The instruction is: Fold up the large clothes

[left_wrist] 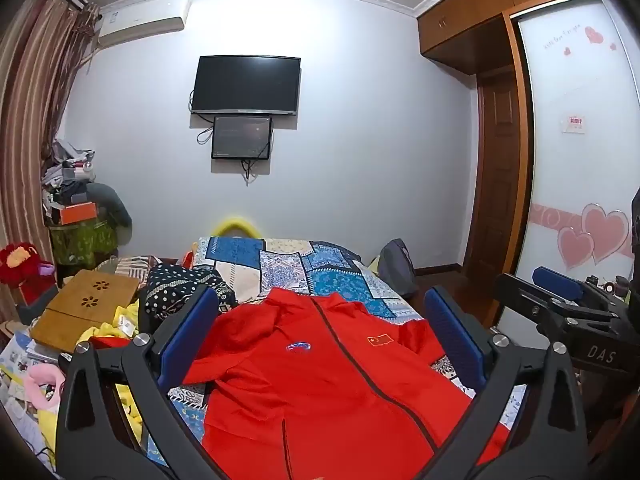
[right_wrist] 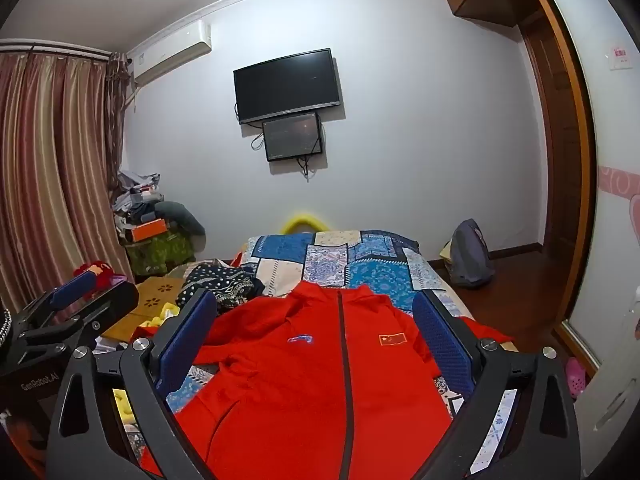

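A red zip-up jacket [left_wrist: 320, 380] lies face up on the patchwork bedspread [left_wrist: 320, 276], collar toward the far wall, a small flag patch and a blue logo on its chest. It fills the lower middle of the right wrist view too, as the jacket [right_wrist: 312, 380]. My left gripper [left_wrist: 320, 320] hovers above it, jaws wide open with nothing between them. My right gripper [right_wrist: 316, 320] is likewise open and empty above the jacket. The right gripper's blue pad [left_wrist: 558, 284] shows at the right edge of the left wrist view, and the left gripper's pad [right_wrist: 74, 294] shows at the left of the right wrist view.
A dark dotted garment [left_wrist: 180, 292], a wooden lap tray [left_wrist: 86, 308] and yellow cloth [left_wrist: 120, 328] crowd the bed's left side. A grey backpack [right_wrist: 470, 256] sits on the floor beyond the bed's right edge. Wardrobe doors [left_wrist: 580, 160] stand on the right.
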